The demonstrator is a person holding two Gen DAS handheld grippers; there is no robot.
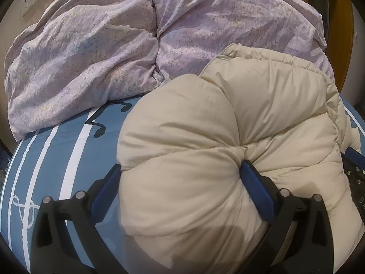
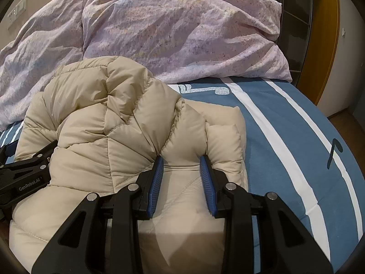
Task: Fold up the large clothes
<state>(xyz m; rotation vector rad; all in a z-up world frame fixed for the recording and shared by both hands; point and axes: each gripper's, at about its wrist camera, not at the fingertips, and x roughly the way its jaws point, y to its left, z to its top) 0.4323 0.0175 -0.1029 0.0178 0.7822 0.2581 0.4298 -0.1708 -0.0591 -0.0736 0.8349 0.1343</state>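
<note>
A beige puffer jacket [image 1: 228, 125] lies bunched on the bed; it also shows in the right wrist view [image 2: 109, 123]. My left gripper [image 1: 180, 166] has its blue fingers [image 1: 255, 182] wide apart with a thick puff of the jacket pressed between them. My right gripper [image 2: 181, 157] is shut on a fold of the jacket's near right edge, its blue fingers [image 2: 156, 178] pinching padded fabric. The left gripper's black body [image 2: 27, 173] shows at the left of the right wrist view, beside the jacket.
The bed has a blue sheet with white stripes [image 2: 285, 137], also in the left wrist view [image 1: 57, 159]. A rumpled lilac duvet [image 1: 102, 45] fills the back of the bed [image 2: 182, 34]. A wooden door frame [image 2: 324, 34] stands at the right.
</note>
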